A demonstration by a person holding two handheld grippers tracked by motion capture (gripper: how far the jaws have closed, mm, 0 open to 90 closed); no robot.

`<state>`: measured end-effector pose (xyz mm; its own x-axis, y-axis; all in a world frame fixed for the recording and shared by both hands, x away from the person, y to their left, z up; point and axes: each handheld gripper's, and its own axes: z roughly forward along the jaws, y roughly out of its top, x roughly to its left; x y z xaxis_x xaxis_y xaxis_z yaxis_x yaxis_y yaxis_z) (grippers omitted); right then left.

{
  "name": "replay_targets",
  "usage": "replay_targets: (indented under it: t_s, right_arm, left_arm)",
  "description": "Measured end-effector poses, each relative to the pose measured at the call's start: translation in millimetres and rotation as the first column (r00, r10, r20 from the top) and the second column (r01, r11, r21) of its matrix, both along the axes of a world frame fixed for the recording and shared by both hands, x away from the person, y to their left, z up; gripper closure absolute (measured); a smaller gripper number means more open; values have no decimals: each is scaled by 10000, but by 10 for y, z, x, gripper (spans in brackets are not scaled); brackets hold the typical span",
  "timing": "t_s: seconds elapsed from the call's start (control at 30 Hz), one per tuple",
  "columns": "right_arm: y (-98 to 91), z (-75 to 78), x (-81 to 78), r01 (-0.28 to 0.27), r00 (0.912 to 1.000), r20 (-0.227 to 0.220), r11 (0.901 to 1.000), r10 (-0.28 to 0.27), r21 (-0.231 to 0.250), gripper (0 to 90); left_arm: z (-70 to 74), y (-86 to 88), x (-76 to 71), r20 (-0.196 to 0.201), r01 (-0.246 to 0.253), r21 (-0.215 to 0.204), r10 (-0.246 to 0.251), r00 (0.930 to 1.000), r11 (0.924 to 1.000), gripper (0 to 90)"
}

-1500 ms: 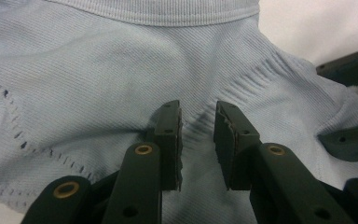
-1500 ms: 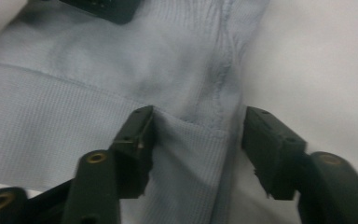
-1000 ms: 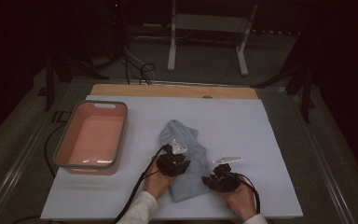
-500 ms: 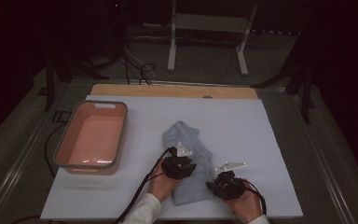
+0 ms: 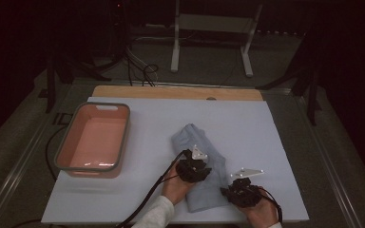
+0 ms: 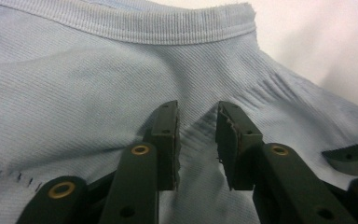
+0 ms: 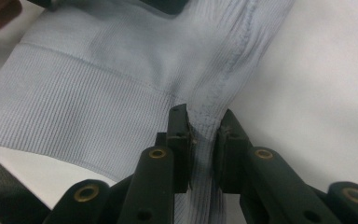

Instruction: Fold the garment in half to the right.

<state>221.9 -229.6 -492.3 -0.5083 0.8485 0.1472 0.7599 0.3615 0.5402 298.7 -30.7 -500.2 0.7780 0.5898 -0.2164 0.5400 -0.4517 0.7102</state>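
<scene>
Pinching hard, the right gripper has its jaws closed to a narrow gap on a gathered, stitched seam of the light blue garment, cloth bunched up between the pads. Just beyond that grip the ribbed band of the fabric spreads flat over the white table cover.

Over to the left gripper: its jaws stand a little apart, pressed down into the blue knit, with a small ridge of fabric rising between the pads; whether they truly have hold of it, I cannot tell. A ribbed hem runs across the top of that view.

From the high view, the garment lies crumpled near the front middle of the table, the left gripper on its middle, the right gripper at its near right edge. Both hands come up from the bottom. Well apart, at the left, sits a pink tub with a grey rim.
</scene>
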Motion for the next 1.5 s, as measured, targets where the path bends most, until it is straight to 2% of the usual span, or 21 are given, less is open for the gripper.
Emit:
replay_targets:
  t_s: [0.07, 0.1, 0.23, 0.3, 0.37, 0.43, 0.53, 0.6, 0.67, 0.73, 0.83, 0.87, 0.93, 0.97, 1.0, 1.07, 1.2, 1.3, 1.37, 1.4, 1.5]
  right_arm:
    - [-41, 3, -36, 23, 10000, -10, 10000, -23, -17, 793]
    - [-59, 3, -57, 55, 10000, -49, 10000, -55, -10, 792]
    - [-142, -8, -127, 121, 9999, -56, 9999, -121, 20, 792]
    - [-171, -9, -149, 174, 9998, -77, 9998, -173, 36, 792]
    - [-186, -9, -163, 187, 9998, -63, 9998, -187, 32, 792]
    - [-187, -9, -170, 185, 9998, -51, 9998, -185, 29, 792]
    - [-183, -10, -168, 176, 9998, -65, 9998, -176, 12, 792]
    - [-182, -10, -167, 176, 9998, -60, 9998, -176, 27, 792]
    - [-180, -11, -165, 174, 9998, -55, 9998, -174, 14, 791]
    - [-174, -11, -163, 159, 9999, -49, 9999, -159, -18, 791]
    - [-167, -8, -160, 130, 9999, -33, 9999, -130, -45, 791]
    - [-165, -8, -158, 133, 9999, -36, 9999, -133, -44, 791]
    - [-159, -6, -154, 137, 9999, -68, 9999, -138, -80, 791]
    - [-157, -6, -152, 134, 9999, -66, 9999, -134, -83, 791]
    - [-155, -6, -150, 138, 9999, -65, 9999, -139, -83, 791]
    - [-153, -5, -147, 139, 9999, -64, 9999, -139, -79, 791]
    - [-149, -4, -142, 124, 9999, -33, 9999, -124, -67, 791]
    - [-144, -2, -138, 115, 9999, 2, 9999, -115, -58, 790]
    - [-141, -1, -137, 100, 10000, 7, 9999, -99, -55, 791]
    - [-130, -1, -132, 92, 10000, 6, 10000, -92, -31, 791]
    - [-120, -1, -128, 80, 10000, 38, 10000, -79, -9, 790]
  left_arm:
    - [67, 47, -22, 287, -127, -200, 133, 9995, 9997, 616]
    - [102, 81, -26, 400, -295, -439, 312, 9987, 9986, 595]
    - [234, 330, 32, 516, -1040, -917, 1090, 9927, 9903, 535]
    - [263, 474, 82, 479, -1588, -1008, 1643, 9853, 9821, 518]
    - [264, 609, 135, 296, -2121, -1250, 2173, 9757, 9692, 502]
    - [242, 709, 190, 48, -2576, -1305, 2604, 9655, 9574, 481]
    - [181, 769, 253, -67, -3147, -1038, 3158, 9488, 9435, 431]
    - [134, 776, 298, -135, -3429, -755, 3429, 9393, 9363, 363]
    - [77, 753, 350, -239, -3757, -463, 3750, 9267, 9256, 280]
    - [18, 731, 405, -511, -3875, -357, 3856, 9213, 9212, 232]
    - [-57, 698, 485, -1105, -3877, -510, 3806, 9181, 9204, 228]
    - [-75, 698, 515, -1340, -3810, -600, 3708, 9190, 9226, 236]
    - [-100, 682, 569, -1733, -3706, -868, 3523, 9197, 9247, 310]
    - [-105, 666, 591, -1793, -3760, -876, 3567, 9169, 9225, 335]
    - [-106, 655, 614, -1855, -3737, -847, 3539, 9167, 9237, 383]
    - [-107, 623, 656, -1932, -3652, -924, 3432, 9192, 9263, 482]
    - [-51, 551, 688, -1579, -3511, -763, 3364, 9284, 9332, 713]
    - [31, 524, 678, -1096, -3360, -845, 3264, 9388, 9381, 830]
    - [61, 520, 672, -942, -3365, -901, 3283, 9399, 9374, 858]
    - [118, 528, 663, -702, -3310, -1034, 3251, 9431, 9379, 864]
    - [213, 554, 645, -343, -3323, -1268, 3307, 9431, 9346, 867]
